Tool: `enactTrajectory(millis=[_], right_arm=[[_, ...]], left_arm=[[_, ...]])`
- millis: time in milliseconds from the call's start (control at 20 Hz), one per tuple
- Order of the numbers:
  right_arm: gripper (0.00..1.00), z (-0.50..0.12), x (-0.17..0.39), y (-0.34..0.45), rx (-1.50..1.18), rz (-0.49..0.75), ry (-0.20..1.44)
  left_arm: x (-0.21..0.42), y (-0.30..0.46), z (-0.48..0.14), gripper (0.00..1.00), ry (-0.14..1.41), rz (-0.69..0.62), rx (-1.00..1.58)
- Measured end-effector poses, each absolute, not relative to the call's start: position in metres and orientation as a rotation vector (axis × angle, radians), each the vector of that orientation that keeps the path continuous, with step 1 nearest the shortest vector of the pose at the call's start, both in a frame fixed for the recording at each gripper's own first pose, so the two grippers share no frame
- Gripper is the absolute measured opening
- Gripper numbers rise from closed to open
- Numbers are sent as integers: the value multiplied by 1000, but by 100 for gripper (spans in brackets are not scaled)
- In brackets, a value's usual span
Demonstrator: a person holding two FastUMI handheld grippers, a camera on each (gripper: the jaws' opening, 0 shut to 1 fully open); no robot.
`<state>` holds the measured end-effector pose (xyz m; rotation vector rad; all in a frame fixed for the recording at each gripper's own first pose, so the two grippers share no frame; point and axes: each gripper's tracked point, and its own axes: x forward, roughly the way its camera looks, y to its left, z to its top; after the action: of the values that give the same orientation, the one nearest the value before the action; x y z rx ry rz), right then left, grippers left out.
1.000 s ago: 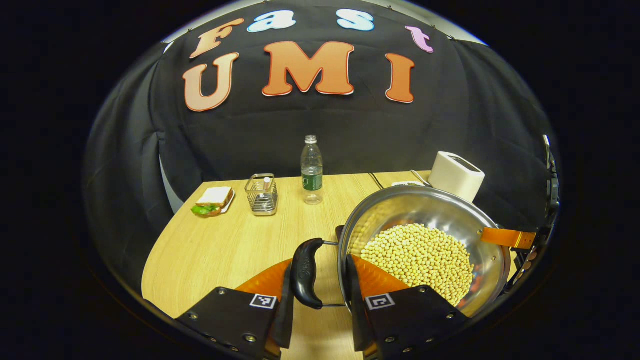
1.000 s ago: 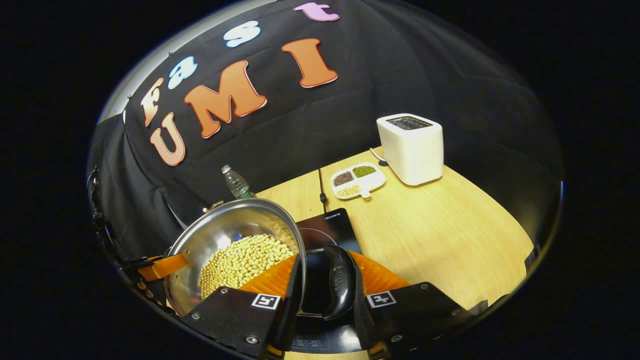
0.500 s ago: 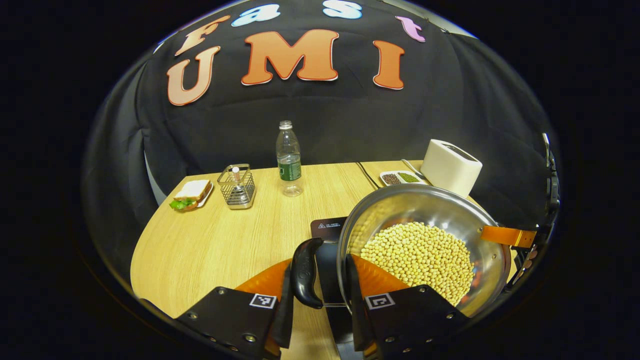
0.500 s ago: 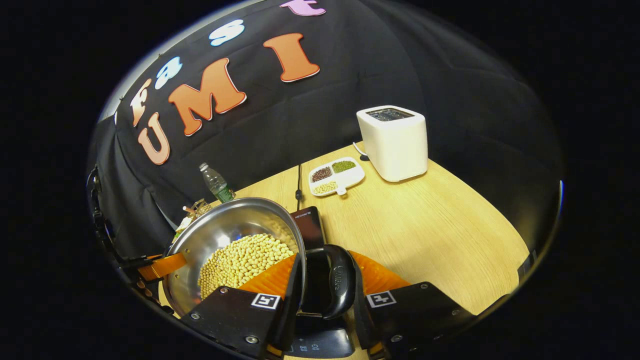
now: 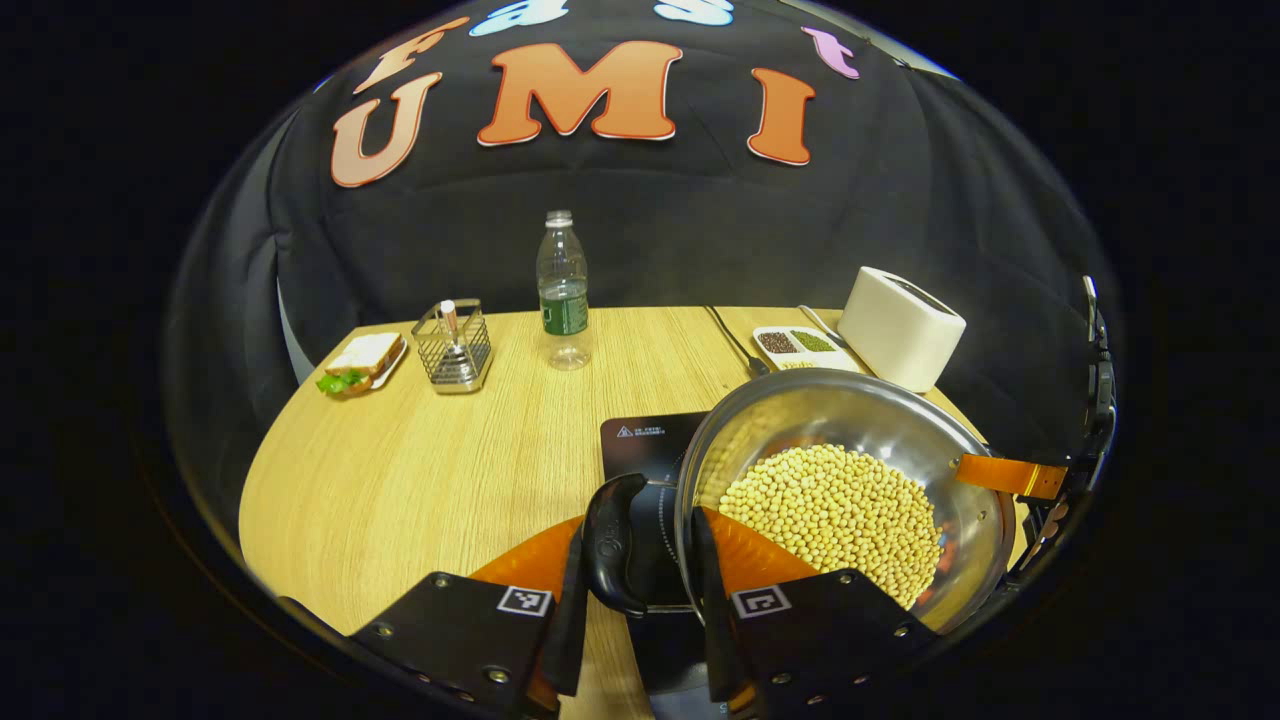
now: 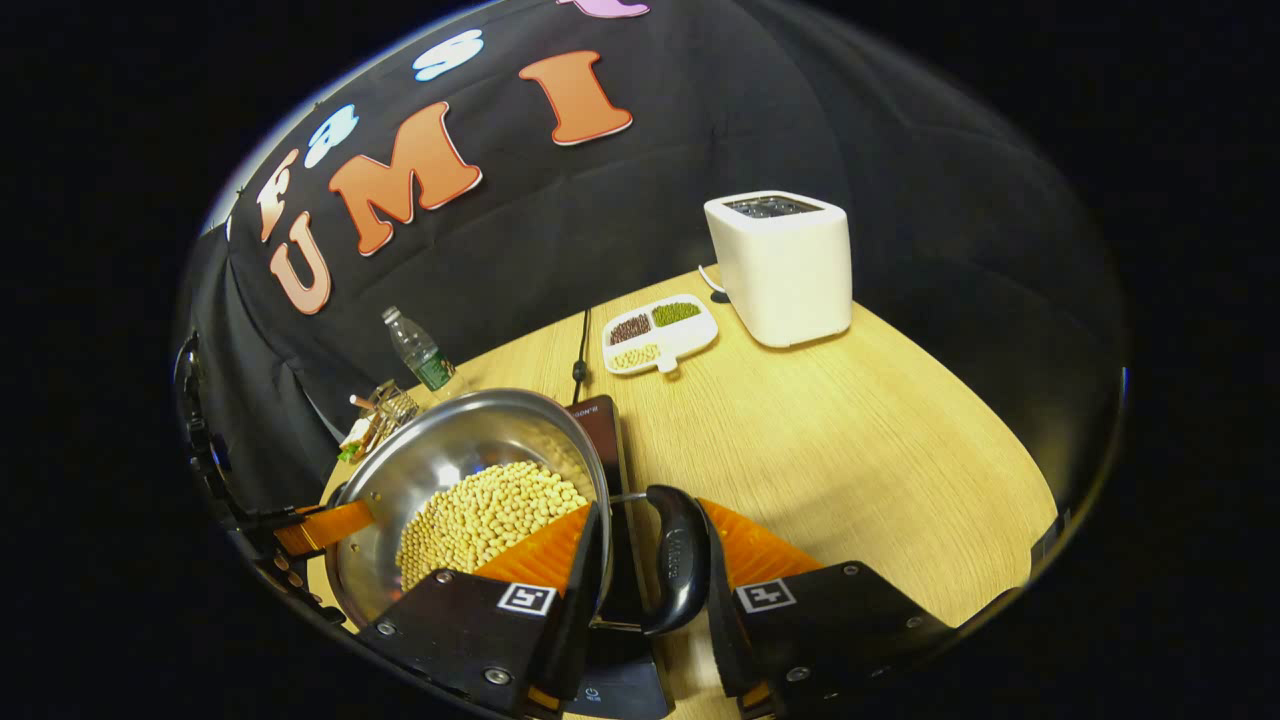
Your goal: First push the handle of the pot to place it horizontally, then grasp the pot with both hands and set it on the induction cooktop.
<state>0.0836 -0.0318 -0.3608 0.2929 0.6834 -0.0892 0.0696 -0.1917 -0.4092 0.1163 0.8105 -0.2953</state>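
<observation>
A steel pot (image 5: 830, 410) full of soybeans (image 5: 830, 505) hangs just above the wooden table, held level by both grippers. My left gripper (image 5: 637, 540) is shut on the pot's black left handle (image 5: 608, 545), one finger outside the handle and one over the rim. The black induction cooktop (image 5: 645, 445) lies under the pot's left side. In the right gripper view my right gripper (image 6: 650, 530) is shut on the pot's other black handle (image 6: 680, 560), with the pot (image 6: 450, 450) to its left and the cooktop (image 6: 598, 425) partly hidden beneath.
A water bottle (image 5: 563, 290), a wire holder (image 5: 452, 335) and a sandwich on a plate (image 5: 358, 360) stand along the far left edge. A white toaster (image 6: 785, 265) and a sectioned dish of beans (image 6: 655, 335) sit at the far right, beside the cooktop's cable (image 6: 580, 350).
Both grippers have carried the pot toward the near side of the table. The cooktop has come into sight beneath the pot, and the far objects have receded.
</observation>
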Motion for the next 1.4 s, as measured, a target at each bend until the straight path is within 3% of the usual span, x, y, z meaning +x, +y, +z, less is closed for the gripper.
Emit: enactTrajectory(millis=[50, 100, 200, 250, 300, 400, 750, 950, 1100, 1400], right_arm=[[46, -357, 82, -30, 284, -79, 681], [55, -353, 83, -29, 287, -73, 672], [54, -336, 83, -35, 295, -79, 629], [68, -328, 81, -38, 286, -94, 611], [82, -317, 81, -43, 272, -106, 588], [95, -289, 78, -50, 241, -117, 529], [95, -157, 59, -57, 156, -113, 266], [95, -94, 33, -54, 125, -98, 143], [95, -69, 17, -53, 109, -85, 76], [95, -74, 7, -48, 103, -70, 82]], left_arm=[[66, -190, -412, 51, 831, -299, 104], [64, -190, -410, 54, 829, -304, 91], [71, -186, -383, 58, 754, -301, 118], [75, -180, -364, 61, 702, -287, 155], [79, -176, -344, 71, 647, -265, 183], [83, -171, -303, 84, 549, -250, 185], [63, -129, -131, 83, 160, -154, 181], [32, -105, -63, 84, 59, -113, 154], [18, -90, -40, 83, 6, -77, 192], [12, -114, -77, 82, 113, -153, 99]])
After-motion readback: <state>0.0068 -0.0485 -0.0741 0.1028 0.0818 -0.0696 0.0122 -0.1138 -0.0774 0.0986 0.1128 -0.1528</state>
